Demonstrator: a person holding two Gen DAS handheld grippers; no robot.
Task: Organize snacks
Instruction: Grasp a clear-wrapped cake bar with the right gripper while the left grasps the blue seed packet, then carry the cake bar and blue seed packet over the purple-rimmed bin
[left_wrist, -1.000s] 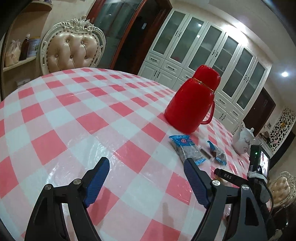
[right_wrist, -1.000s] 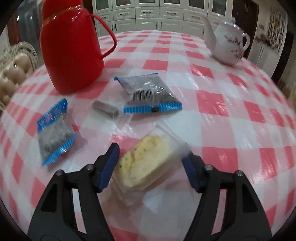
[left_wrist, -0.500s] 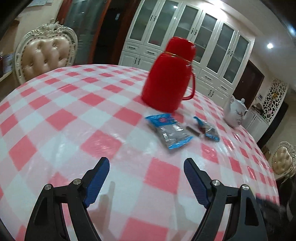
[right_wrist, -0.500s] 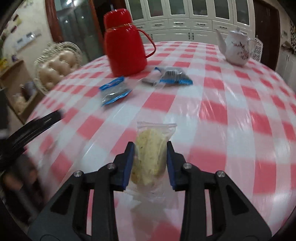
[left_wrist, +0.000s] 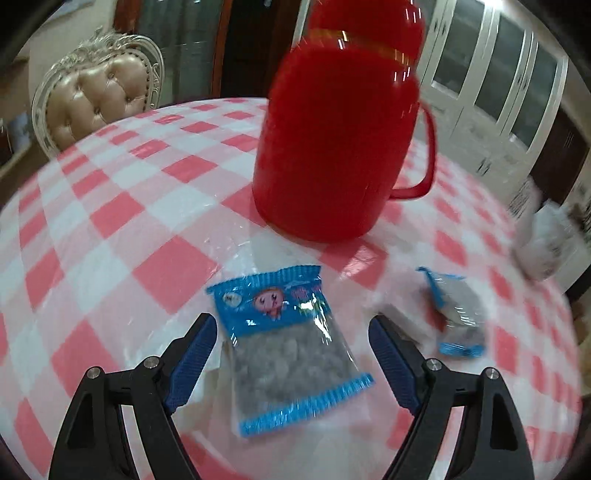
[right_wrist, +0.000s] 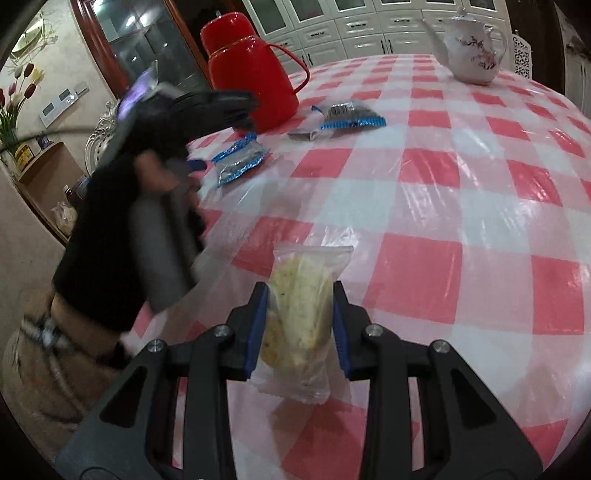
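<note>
My right gripper (right_wrist: 299, 291) is shut on a clear bag of yellow cake (right_wrist: 301, 310), lifted above the checked tablecloth. My left gripper (left_wrist: 291, 326) stands open around a blue-edged snack packet (left_wrist: 288, 347) that lies flat on the table; its pads do not touch the packet. In the right wrist view the same packet (right_wrist: 240, 162) lies under the blurred left gripper (right_wrist: 199, 162) and the hand holding it. A second blue-edged packet (left_wrist: 456, 317) (right_wrist: 351, 114) and a small dark wrapped sweet (right_wrist: 303, 134) lie further right.
A red thermos jug (left_wrist: 340, 136) (right_wrist: 247, 81) stands just behind the packets. A white floral teapot (right_wrist: 472, 51) sits at the table's far side. A padded chair (left_wrist: 96, 99) stands beyond the table edge. White cabinets (left_wrist: 498, 81) line the far wall.
The right gripper closed on the cake bag and lifted it back toward the near table edge. The left gripper swept right across the table, ending around the blue-edged packet before the thermos.
</note>
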